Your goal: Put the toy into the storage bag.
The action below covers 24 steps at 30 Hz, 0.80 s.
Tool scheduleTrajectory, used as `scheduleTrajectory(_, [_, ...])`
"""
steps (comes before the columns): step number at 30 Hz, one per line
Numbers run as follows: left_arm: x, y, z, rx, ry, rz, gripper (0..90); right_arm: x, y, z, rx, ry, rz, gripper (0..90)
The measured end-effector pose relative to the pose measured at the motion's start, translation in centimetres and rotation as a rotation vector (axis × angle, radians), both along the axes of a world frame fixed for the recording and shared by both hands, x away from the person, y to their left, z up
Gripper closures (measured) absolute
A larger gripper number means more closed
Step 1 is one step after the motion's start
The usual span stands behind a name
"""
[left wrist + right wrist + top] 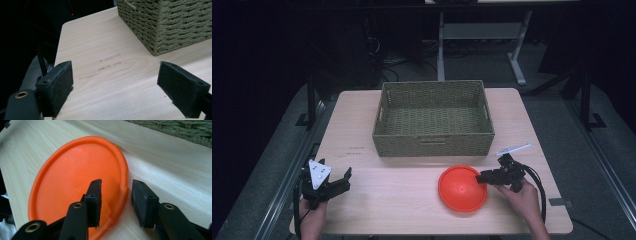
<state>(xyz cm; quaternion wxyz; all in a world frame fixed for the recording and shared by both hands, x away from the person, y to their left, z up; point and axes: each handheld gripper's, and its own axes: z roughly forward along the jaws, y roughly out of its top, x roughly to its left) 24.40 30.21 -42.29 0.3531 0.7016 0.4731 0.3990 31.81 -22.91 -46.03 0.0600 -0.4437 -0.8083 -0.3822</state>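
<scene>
Your right gripper point(116, 203) sits at the right edge of the orange plate point(75, 185), jaws part-way open and straddling the rim: one jaw over the plate's inside, the other outside on the table point(175, 170). They do not look closed on the rim yet.

The likely trouble: the rim is thin and the plate lies flat, so a shallow bite could slip off, or closing could push the plate leftward. If you lift by one edge, it may swing and droop.

The plate lies in the lower centre-right of the high view, just in front of the woven basket point(432, 145), open side up. It is round, so it has no long axis and points no way.

Your left gripper point(332, 184) rests wide open at the lower left, holding nothing.
</scene>
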Motion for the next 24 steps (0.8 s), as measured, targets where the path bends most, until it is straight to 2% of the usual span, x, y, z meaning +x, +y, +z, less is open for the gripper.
scheduleTrajectory(12, [0.0, -0.1, 0.0, 0.004, 0.001, -0.006, 12.8, 0.3, 0.2, -0.7, -0.001, 0.027, 0.008, 63.7])
scheduleTrajectory(19, [0.0, -0.2, 0.0, 0.006, 0.001, -0.008, 12.8, 0.2, 0.2, -1.1, 0.042, 0.039, 0.007, 66.0])
scheduleTrajectory(20, [0.0, -0.2, 0.0, 0.007, 0.004, -0.009, 12.8, 0.2, 0.1, -1.1, 0.045, 0.046, 0.003, 66.9])
scheduleTrajectory(24, [0.0, -0.2, -0.1, 0.004, 0.000, -0.009, 12.8, 0.0, -0.3, -0.9, 0.073, 0.025, 0.005, 74.3])
